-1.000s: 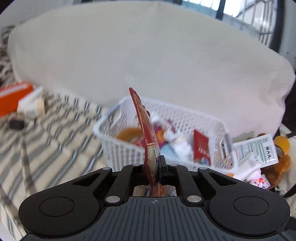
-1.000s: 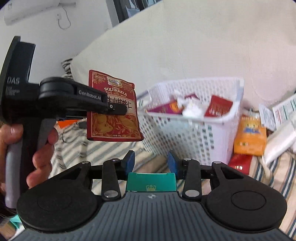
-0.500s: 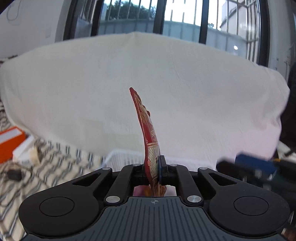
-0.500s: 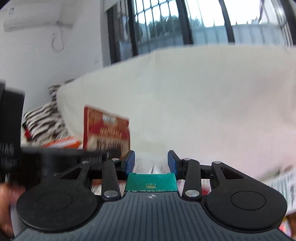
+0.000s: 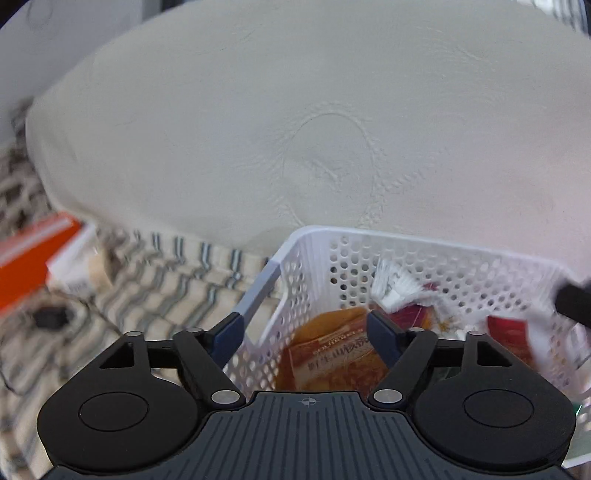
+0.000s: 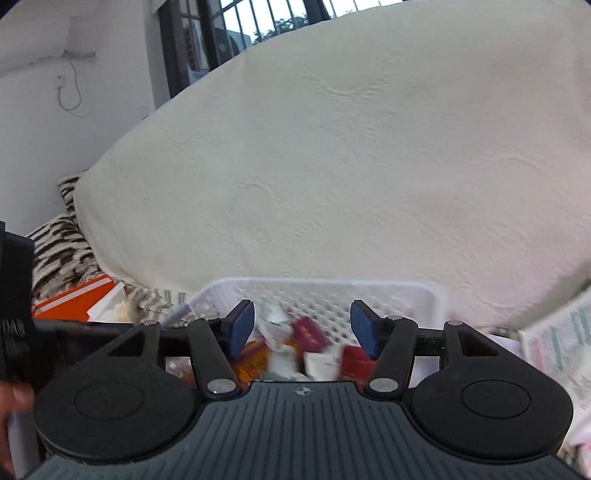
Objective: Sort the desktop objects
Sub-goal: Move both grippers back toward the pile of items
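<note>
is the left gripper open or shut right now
Open. The left gripper has its blue fingers spread wide, nothing between them, above the white basket.

Cream cover (image 6: 369, 166) over furniture; barred window (image 6: 229, 33); white wall (image 6: 74, 92).

A large cream textured cover (image 6: 369, 166) drapes over a bulky form that fills the background, in front of a barred window (image 6: 229, 33). A striped cloth (image 5: 155, 280) spreads across the surface below it, where an orange-and-white box (image 5: 33, 266) lies at the left beside a small black object (image 5: 50, 317) trailing a thin cord. A white wall (image 6: 74, 110) with a hanging wire stands at far left.
</note>
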Demonstrator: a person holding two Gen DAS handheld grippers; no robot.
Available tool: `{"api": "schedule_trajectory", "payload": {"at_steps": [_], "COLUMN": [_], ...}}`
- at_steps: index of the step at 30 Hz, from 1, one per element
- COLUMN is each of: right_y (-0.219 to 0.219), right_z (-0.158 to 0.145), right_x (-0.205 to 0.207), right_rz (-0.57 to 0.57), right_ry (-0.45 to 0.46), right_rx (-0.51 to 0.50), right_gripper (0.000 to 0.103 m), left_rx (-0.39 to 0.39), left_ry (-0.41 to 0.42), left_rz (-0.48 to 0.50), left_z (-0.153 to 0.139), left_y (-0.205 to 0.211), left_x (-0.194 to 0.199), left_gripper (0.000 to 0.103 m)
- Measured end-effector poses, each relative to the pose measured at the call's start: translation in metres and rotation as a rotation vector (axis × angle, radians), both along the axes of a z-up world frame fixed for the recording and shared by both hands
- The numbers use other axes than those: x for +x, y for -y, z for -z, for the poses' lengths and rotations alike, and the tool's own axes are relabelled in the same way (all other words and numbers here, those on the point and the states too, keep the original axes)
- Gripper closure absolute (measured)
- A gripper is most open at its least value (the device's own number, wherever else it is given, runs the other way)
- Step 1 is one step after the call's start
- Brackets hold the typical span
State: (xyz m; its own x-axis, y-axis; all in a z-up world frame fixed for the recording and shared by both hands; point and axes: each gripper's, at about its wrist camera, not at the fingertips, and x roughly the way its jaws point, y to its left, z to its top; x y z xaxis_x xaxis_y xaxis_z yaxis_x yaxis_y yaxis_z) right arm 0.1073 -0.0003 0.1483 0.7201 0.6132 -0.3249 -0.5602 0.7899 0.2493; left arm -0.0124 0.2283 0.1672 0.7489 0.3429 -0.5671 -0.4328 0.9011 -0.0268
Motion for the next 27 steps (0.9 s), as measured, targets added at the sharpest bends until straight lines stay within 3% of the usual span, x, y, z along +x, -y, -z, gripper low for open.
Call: {"api": "schedule_trajectory", "payload": {"at_steps": [2,6,13,22,27], "right_y": [0.015,0.043,0.112,0.205,0.216], "right_z": [-0.001,-0.005,0.029,0.069,0.081], "right_x": [-0.006,-0.033,-0.064,-0.037,-0.004], "right_rz": [0.013,0.019,0.142,0.309,0.301], "right_ry": [-0.008,-0.001,-0.062,-0.307,-0.395], "right_rx": [0.013,0.034,0.003,0.129,0.184], "right_gripper": [0.038,0.030,0.026,0.022,0.021], "left_rx": [-0.053,-0.072,-0.129,-0.161,-0.161], "left_ry": [0.046,0.117,0.100,0.086,0.012], "left_rz": [-0.013,0.037,0.238,0.531,0.589], "left_z": [-0.006,-0.025,-0.021,0.002,0.044], "left_y": [-0.006,0.010,0.096,0.228,0.263], "left_x": [-0.013,-0.036,-0.053,-0.079,-0.063], "left_gripper": [0.015,0.010,0.010,0.003,0.002]}}
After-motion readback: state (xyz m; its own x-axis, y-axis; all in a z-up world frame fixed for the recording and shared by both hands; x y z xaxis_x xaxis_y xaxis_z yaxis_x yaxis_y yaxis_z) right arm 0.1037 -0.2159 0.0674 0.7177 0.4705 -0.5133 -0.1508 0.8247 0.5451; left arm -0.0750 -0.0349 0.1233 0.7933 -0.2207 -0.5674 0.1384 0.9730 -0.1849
